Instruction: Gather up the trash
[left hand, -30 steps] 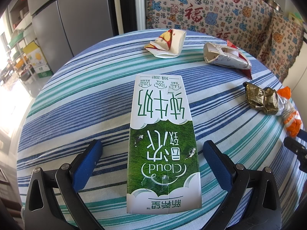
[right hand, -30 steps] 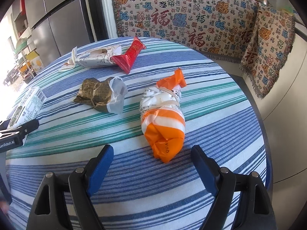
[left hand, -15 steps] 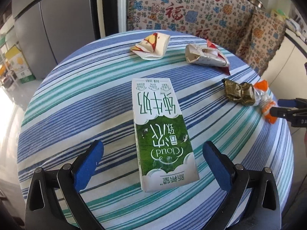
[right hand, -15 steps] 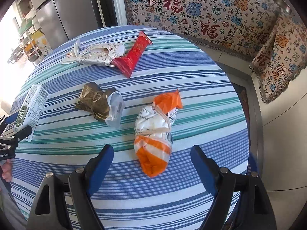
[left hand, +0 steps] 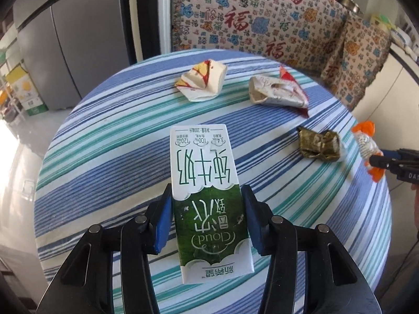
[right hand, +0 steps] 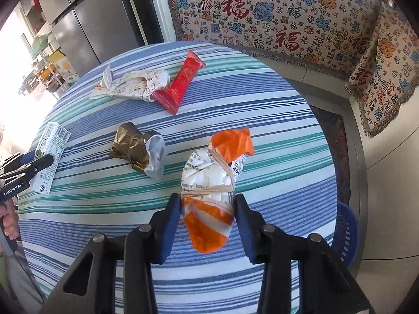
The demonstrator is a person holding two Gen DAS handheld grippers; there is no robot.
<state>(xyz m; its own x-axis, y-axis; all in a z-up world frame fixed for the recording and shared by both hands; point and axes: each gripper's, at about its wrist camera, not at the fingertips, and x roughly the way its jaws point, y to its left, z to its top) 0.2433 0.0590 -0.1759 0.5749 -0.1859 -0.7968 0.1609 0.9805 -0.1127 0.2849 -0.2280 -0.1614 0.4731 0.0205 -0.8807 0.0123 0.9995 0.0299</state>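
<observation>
Meanwhile, left gripper (left hand: 207, 217) is clamping the milk carton (left hand: 207, 196); right gripper (right hand: 208, 217) is pinching the orange bundle (right hand: 213, 185), whose slick plastic risks slipping at six o'clock.

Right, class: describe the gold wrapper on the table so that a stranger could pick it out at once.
Start at the round table with the striped cloth. Near its middle, between the milk carton and the orange and white bundle, lies the gold wrapper. It alone is crumpled dark gold foil, with a silver lining showing at one end.
</observation>
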